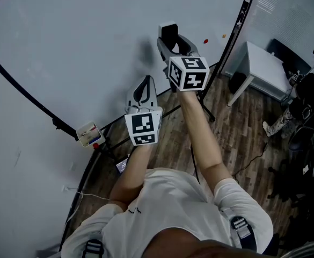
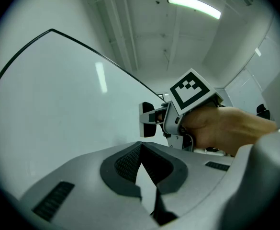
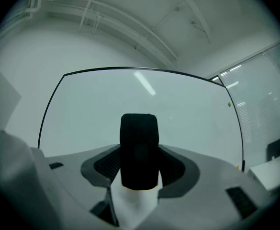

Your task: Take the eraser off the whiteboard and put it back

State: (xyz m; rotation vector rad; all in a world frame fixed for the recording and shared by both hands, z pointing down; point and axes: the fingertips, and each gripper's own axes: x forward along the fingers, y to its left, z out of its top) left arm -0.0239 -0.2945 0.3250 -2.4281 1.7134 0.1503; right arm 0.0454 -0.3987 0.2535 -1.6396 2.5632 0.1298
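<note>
Eraser (image 3: pixel 139 150) is black felt on a white back. Whiteboard (image 1: pixel 65 47) is plain white with a thin black frame. Left gripper (image 1: pixel 145 79) and right gripper (image 1: pixel 170 39) are pale grey with dark pads and black-and-white checkered cubes (image 1: pixel 189 73). Floor (image 1: pixel 237 133) is brown wood planks.

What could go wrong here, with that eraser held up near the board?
The eraser sticks out past the jaws of the right gripper, gripped only at its sides; a slip could drop it. If it meets the whiteboard tilted, it might not stick back on. The left gripper hangs close by and could get bumped.
</note>
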